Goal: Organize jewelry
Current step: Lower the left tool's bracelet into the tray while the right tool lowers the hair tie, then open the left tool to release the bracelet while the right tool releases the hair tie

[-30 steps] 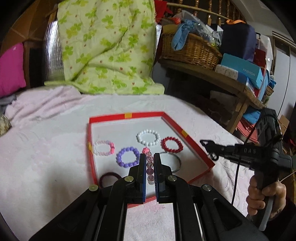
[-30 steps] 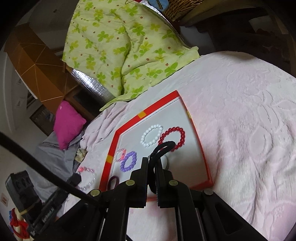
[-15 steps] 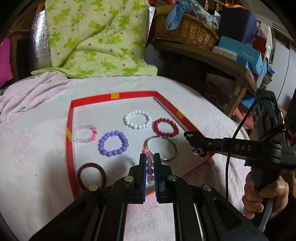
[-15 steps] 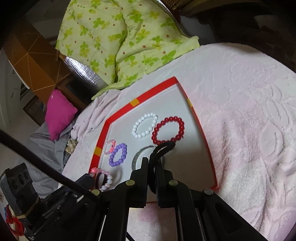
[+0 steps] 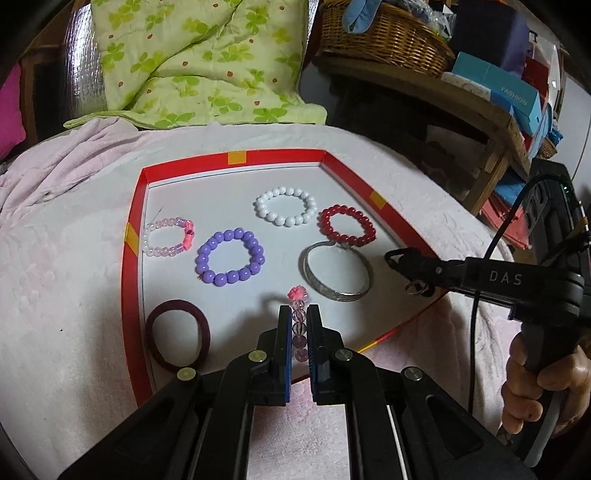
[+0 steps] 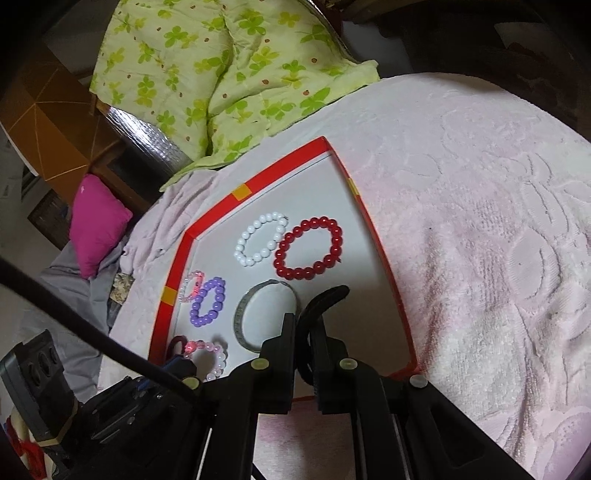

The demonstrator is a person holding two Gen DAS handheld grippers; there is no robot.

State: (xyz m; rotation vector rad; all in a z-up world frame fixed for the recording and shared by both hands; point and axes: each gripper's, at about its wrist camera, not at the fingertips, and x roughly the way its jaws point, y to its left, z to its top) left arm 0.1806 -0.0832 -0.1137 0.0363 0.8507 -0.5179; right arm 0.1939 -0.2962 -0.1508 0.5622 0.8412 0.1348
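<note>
A red-rimmed white tray (image 5: 236,158) lies on the pink bedspread and holds white (image 5: 286,205), red (image 5: 347,226), purple (image 5: 231,261) and pale pink (image 5: 168,236) bead bracelets, a silver bangle (image 5: 336,271) and a maroon hair band (image 5: 177,339). My left gripper (image 5: 299,314) is shut on a pink-and-clear bead bracelet (image 5: 298,323), held just above the tray's near part. My right gripper (image 6: 303,325) is shut on a black hair band (image 6: 321,301) over the tray's near right part; it also shows in the left wrist view (image 5: 397,258).
A green floral quilt (image 5: 199,59) is heaped behind the tray. A wicker basket (image 5: 384,33) and boxes sit on a wooden shelf (image 5: 480,107) at the right. A magenta cushion (image 6: 98,225) lies at the far left.
Both grippers have moved forward and down over the tray, each still holding its item. The left one's bracelet now hangs above the tray's near part.
</note>
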